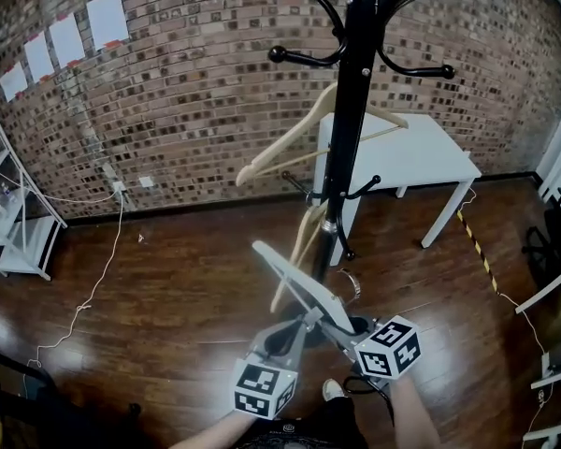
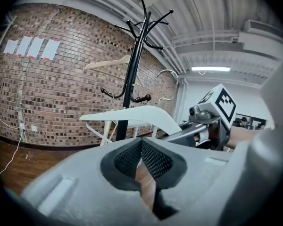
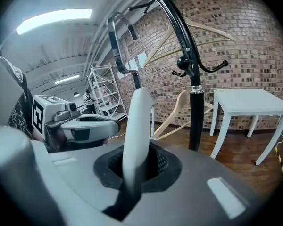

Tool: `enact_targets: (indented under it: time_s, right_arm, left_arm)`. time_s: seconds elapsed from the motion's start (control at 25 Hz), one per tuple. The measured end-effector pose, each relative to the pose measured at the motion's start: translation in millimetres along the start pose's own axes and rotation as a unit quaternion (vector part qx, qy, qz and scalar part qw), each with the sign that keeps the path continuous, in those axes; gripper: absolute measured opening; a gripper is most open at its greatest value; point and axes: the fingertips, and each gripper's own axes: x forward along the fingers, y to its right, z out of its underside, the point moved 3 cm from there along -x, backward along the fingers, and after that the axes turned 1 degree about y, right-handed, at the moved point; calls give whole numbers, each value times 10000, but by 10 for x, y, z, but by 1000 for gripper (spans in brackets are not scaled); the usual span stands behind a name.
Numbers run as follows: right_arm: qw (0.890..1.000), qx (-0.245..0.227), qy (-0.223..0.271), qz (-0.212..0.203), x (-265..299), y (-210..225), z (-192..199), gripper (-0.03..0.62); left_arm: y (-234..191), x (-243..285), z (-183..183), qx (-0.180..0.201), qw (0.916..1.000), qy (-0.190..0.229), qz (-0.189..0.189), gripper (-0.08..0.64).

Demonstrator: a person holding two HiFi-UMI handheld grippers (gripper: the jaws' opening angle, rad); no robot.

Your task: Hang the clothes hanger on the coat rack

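Two jaws of the right gripper (image 3: pixel 137 169) were clamped narrow on one arm of the white clothes hanger (image 1: pixel 294 279). The hanger rose from them with its metal hook (image 3: pixel 117 36) uppermost. It was held in the air in front of the coat rack (image 1: pixel 355 110), near the pole but apart from it, and well below the top arms.

The left gripper (image 2: pixel 141 147) sat just below and beside the hanger. Its jaws met at the tips, and nothing showed between them.

The step in hand looked like the carry up to the rack. To do it well, the right grip should probably stay firm while the hanger is raised. The hook's open side would need to face a free rack arm (image 1: pixel 304 59) and be lowered over it before the jaws let go. The upper wooden hanger (image 2: pixel 106 62) and the lower wooden hanger (image 3: pixel 170 113) already hung on the rack, so the approach would want to steer between them and avoid a snag. The closed left jaws could steady the bottom bar.

No box, bin or basket showed. The white desk (image 1: pixel 430 152) behind the rack carried nothing visible, and what the shelf unit (image 1: pixel 9 213) held was too small to tell.
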Motion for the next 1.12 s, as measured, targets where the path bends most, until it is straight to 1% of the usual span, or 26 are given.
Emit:
enact_targets:
  time_s: [0.16, 0.32, 0.44, 0.6, 0.72, 0.92, 1.0, 1.12]
  right_arm:
    - [9989, -163, -193, -394, -67, 364, -67, 17]
    - [9935, -406, -473, -955, -36, 736, -66, 17]
    - [9869, -535, -645, -1381, -10, 921, -96, 17]
    - [9777, -562, -773, -1872, 70, 1054, -136, 17]
    - [9698, -619, -889, -2185, 207, 1155, -205, 17]
    - [9611, -663, -1027, -2475, 445, 1259, -254, 17]
    - [9589, -714, -1089, -2520, 512, 1279, -249, 17]
    - [9557, -765, -1155, -2599, 560, 1316, -224, 18]
  left_arm:
    - [64, 381, -135, -173, 9991, 41, -379, 3]
    - [139, 748, -215, -329, 9957, 160, -857, 3]
    - [189, 900, -228, -425, 9914, 150, -1230, 3]
    - [215, 967, -198, -521, 9848, 105, -1652, 3]
    - [139, 981, -212, -575, 9779, 101, -2005, 3]
    - [-20, 914, -204, -678, 9649, 150, -2534, 3]
    - [-70, 891, -202, -692, 9616, 160, -2653, 3]
    - [-96, 911, -197, -698, 9588, 148, -2751, 3]
